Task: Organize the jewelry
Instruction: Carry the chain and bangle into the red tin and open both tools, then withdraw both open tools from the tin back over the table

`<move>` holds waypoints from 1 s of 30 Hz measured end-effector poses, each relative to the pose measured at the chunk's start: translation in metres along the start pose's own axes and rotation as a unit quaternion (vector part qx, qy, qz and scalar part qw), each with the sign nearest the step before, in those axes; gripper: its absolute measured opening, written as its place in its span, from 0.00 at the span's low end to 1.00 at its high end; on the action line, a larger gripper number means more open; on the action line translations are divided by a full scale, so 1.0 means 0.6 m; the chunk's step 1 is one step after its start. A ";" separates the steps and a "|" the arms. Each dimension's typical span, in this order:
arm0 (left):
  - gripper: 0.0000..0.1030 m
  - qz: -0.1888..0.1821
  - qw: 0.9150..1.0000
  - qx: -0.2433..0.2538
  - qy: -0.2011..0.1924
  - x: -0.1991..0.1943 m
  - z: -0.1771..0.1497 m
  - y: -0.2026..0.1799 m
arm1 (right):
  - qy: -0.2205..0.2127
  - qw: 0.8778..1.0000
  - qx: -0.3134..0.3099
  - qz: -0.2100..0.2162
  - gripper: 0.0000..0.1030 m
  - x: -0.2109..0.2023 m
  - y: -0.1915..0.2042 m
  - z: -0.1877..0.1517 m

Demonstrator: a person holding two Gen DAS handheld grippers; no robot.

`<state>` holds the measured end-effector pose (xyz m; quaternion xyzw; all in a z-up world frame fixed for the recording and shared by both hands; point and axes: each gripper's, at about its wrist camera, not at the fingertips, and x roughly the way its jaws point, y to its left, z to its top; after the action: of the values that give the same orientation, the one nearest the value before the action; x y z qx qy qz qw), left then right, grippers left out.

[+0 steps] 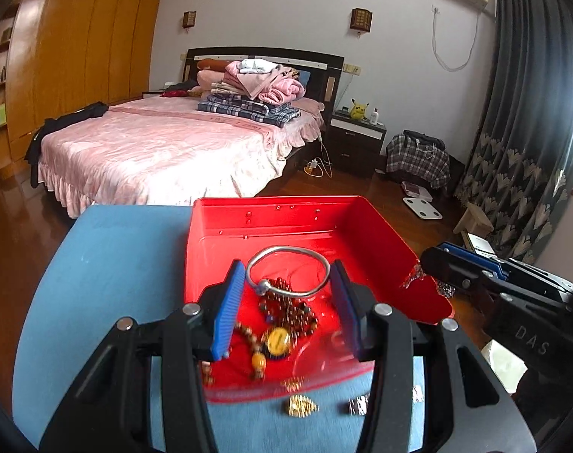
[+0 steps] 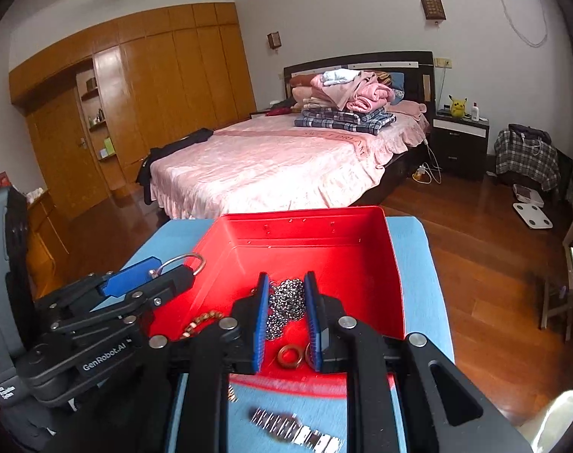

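Observation:
A red open box point(image 1: 267, 221) stands on a blue-topped surface point(image 1: 116, 283). Just above the box, my left gripper point(image 1: 288, 275) is shut on a silver bangle point(image 1: 286, 250), whose rim touches both blue pads. Below it in the box lie dark beads point(image 1: 286, 311) with a yellow pendant point(image 1: 278, 341). My right gripper point(image 2: 286, 279) is shut on a bunched silver chain point(image 2: 286, 302) over the box point(image 2: 305, 232). A brown ring point(image 2: 289, 356) and a beaded bracelet point(image 2: 203, 319) lie on the box floor. The left gripper point(image 2: 173, 268) with the bangle point(image 2: 195, 260) shows at the left.
Gold pieces point(image 1: 301, 406) and a silvery piece point(image 1: 358, 406) lie on the blue top in front of the box, as does a metal watch band point(image 2: 297, 430). Beyond are a pink bed point(image 1: 165, 151), a dark nightstand point(image 1: 356, 139) and wooden floor point(image 2: 475, 249).

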<state>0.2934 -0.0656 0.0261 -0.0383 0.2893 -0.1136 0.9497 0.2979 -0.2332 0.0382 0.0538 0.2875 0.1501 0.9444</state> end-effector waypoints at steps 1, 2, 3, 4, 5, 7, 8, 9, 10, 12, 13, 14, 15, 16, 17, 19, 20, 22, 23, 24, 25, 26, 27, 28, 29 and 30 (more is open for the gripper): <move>0.43 0.000 1.000 0.000 0.003 0.009 0.003 0.001 | 0.003 1.000 0.001 -0.001 0.18 0.010 -0.004 0.003; 0.43 0.000 1.000 -0.001 0.008 0.020 0.006 0.002 | 0.004 1.000 0.002 -0.001 0.18 0.016 -0.007 0.004; 0.43 0.000 1.000 -0.001 0.012 0.029 0.007 0.003 | 0.007 1.000 0.004 -0.002 0.18 0.024 -0.011 0.006; 0.44 -0.001 1.000 -0.003 0.016 0.038 0.008 0.005 | 0.009 1.000 0.005 -0.002 0.18 0.028 -0.015 0.006; 0.44 -0.004 1.000 -0.005 0.023 0.049 0.009 0.007 | 0.011 1.000 0.004 -0.001 0.18 0.035 -0.018 0.007; 0.47 -0.011 0.999 -0.004 0.042 0.068 0.012 0.008 | 0.018 1.000 0.002 -0.001 0.20 0.046 -0.021 0.008; 0.52 -0.013 0.999 -0.004 0.049 0.074 0.012 0.009 | 0.021 1.000 0.003 -0.006 0.27 0.050 -0.023 0.008; 0.59 -0.012 0.999 -0.005 0.048 0.074 0.011 0.012 | 0.021 1.000 0.002 -0.011 0.30 0.050 -0.026 0.008; 0.63 -0.010 0.999 -0.005 0.044 0.073 0.011 0.014 | 0.017 1.000 0.000 -0.016 0.33 0.047 -0.028 0.008; 0.69 -0.007 0.999 -0.008 0.035 0.064 0.012 0.020 | 0.010 1.000 -0.002 -0.025 0.38 0.038 -0.032 0.008; 0.70 -0.004 0.999 -0.012 0.031 0.058 0.012 0.026 | 0.008 1.000 0.001 -0.026 0.42 0.036 -0.035 0.008; 0.71 -0.002 0.999 -0.013 0.029 0.054 0.012 0.027 | 0.004 1.000 0.007 -0.027 0.46 0.030 -0.041 0.007; 0.75 0.001 1.000 -0.013 0.026 0.047 0.012 0.029 | 0.001 1.000 0.012 -0.027 0.48 0.024 -0.044 0.005; 0.80 0.005 1.000 -0.013 0.021 0.039 0.011 0.031 | -0.002 0.999 0.015 -0.028 0.53 0.019 -0.048 0.004; 0.83 0.013 1.000 -0.012 0.013 0.027 0.010 0.033 | -0.006 0.999 0.020 -0.029 0.58 0.011 -0.053 0.002; 0.85 0.017 1.000 -0.010 0.006 0.009 0.007 0.035 | -0.014 0.999 0.025 -0.028 0.63 -0.005 -0.058 -0.004; 0.86 0.018 1.000 -0.010 0.004 0.001 0.006 0.036 | -0.017 0.999 0.026 -0.027 0.65 -0.010 -0.060 -0.004; 0.87 0.020 1.000 -0.011 0.001 -0.014 0.001 0.037 | -0.021 0.999 0.028 -0.022 0.67 -0.025 -0.062 -0.012; 0.87 0.020 1.000 -0.011 0.001 -0.023 -0.003 0.038 | -0.022 0.999 0.028 -0.020 0.67 -0.029 -0.062 -0.014; 0.87 0.022 1.000 -0.012 0.001 -0.031 -0.007 0.039 | -0.021 0.999 0.029 -0.017 0.67 -0.032 -0.062 -0.017; 0.87 0.024 1.000 -0.014 0.001 -0.038 -0.011 0.039 | -0.020 0.999 0.029 -0.014 0.67 -0.035 -0.062 -0.021; 0.87 0.026 1.000 -0.016 0.000 -0.046 -0.016 0.041 | -0.019 0.999 0.029 -0.012 0.67 -0.041 -0.060 -0.028; 0.88 0.028 0.999 -0.017 -0.001 -0.054 -0.021 0.041 | -0.017 0.999 0.029 -0.010 0.67 -0.045 -0.059 -0.035; 0.88 0.031 0.999 -0.019 -0.001 -0.062 -0.029 0.041 | -0.013 0.999 0.029 -0.007 0.67 -0.048 -0.058 -0.043; 0.88 0.032 0.999 -0.019 0.000 -0.068 -0.036 0.041 | -0.011 0.999 0.030 -0.003 0.67 -0.051 -0.056 -0.049; 0.88 0.032 0.999 -0.018 0.002 -0.073 -0.042 0.040 | -0.008 0.999 0.031 0.000 0.67 -0.053 -0.054 -0.056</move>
<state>0.2488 -0.0323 0.0254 -0.0459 0.2943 -0.0783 0.9514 0.2624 -0.2736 0.0208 0.0846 0.2848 0.1404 0.9445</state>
